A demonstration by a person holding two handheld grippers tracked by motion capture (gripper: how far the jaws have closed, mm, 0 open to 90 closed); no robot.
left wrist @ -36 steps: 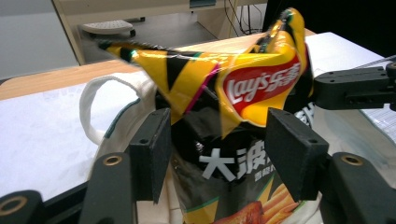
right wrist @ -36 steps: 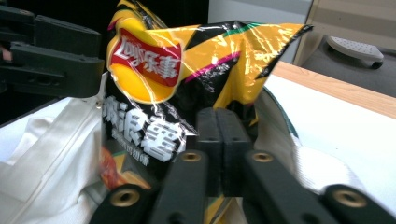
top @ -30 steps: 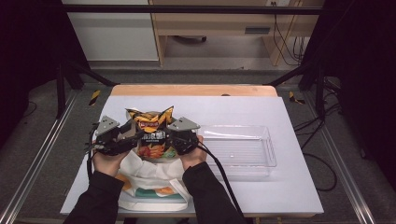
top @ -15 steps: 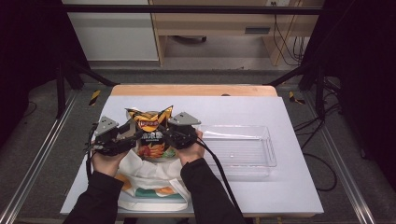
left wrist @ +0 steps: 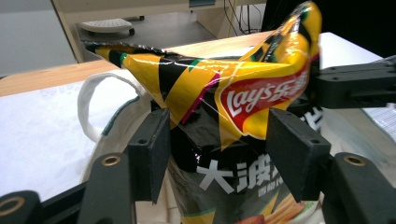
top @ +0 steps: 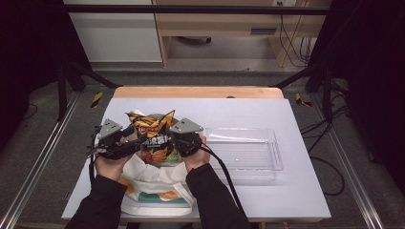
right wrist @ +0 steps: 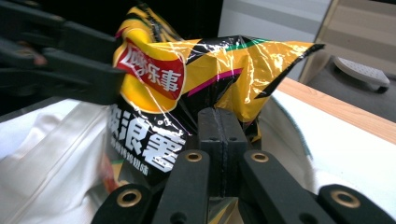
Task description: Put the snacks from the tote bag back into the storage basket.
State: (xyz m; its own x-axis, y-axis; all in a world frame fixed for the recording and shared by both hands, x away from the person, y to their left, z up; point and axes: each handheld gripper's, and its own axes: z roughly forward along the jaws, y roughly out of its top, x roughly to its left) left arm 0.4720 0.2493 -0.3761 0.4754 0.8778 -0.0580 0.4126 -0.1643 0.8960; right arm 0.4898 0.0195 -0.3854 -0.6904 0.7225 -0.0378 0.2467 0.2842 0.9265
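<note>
The chip bag (top: 154,138) stands upright in the mouth of the tote (top: 153,183) at the near left of the worktop (top: 286,191), well left of the clear tray (top: 248,155). The left gripper (left wrist: 219,154) has its jaws spread wide around the bag's upper body, pads against the foil on both sides, so it appears to be holding it. The right gripper (right wrist: 222,140) has its jaws fully closed, pinching a fold of foil at the bag's edge; they have just opened and closed again on that fold. The likeliest trouble is the thin pinch: slick foil could slide out of the right jaws, leaving the bag to twist in the left grip and tip. Squeezing harder with the left jaws could crush the chips or burst the seal. The tote's slack rim and handle (left wrist: 93,100) could also snag the bag if it is lifted or pushed down unevenly.
</note>
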